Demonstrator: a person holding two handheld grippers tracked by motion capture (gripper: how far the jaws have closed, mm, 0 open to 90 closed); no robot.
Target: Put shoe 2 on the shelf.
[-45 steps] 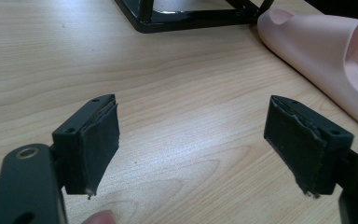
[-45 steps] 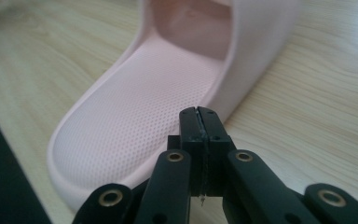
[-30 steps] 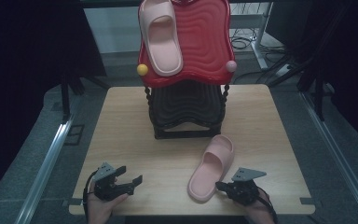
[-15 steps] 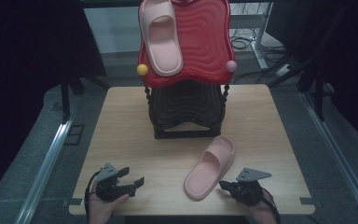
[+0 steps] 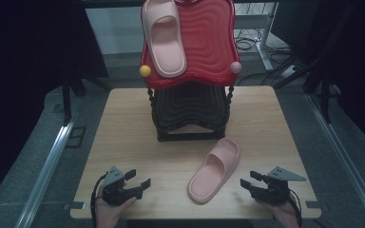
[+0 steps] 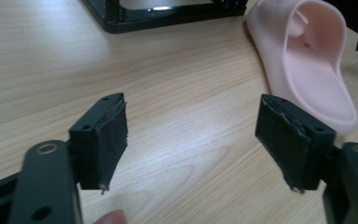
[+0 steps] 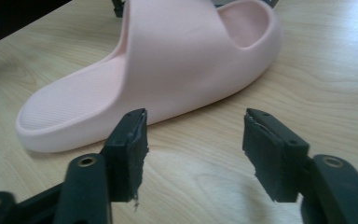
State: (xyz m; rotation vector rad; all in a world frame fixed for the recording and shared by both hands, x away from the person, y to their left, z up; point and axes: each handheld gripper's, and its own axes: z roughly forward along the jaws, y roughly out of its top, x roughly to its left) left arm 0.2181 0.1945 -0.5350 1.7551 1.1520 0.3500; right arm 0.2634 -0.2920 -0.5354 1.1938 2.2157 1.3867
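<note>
Your light wooden bench (image 5: 123, 142) carries the tall black tiered rack with the glossy red wavy top shelf (image 5: 204, 38) at its far middle, just as it did a second ago. One soft pink rubber slide sandal (image 5: 164, 35) lies on the left half of that red shelf, toe toward you, and it has not moved. The right half of the shelf is bare.

The second pink slide sandal (image 5: 215, 169) is what changed. It lies flat on the bench, near and right of centre, and over the last second its heel has swung a little to the left, so it now points more steeply from near left to far right. Nothing is touching it now.

Your right gripper (image 5: 253, 183) sits just right of that sandal's heel, jaws spread wide and empty; in the right gripper view the sandal's side wall lies just beyond its black pads (image 7: 130, 149), not between them. It has drawn back toward you slightly.

Your left gripper (image 5: 138, 179) rests at the near left, also wide open and empty, well apart from the sandal, and it has barely shifted.

My reading: you nudged the sandal to line it up. It probably belongs on the bare right side of the shelf, and no grasp has been made yet.
</note>
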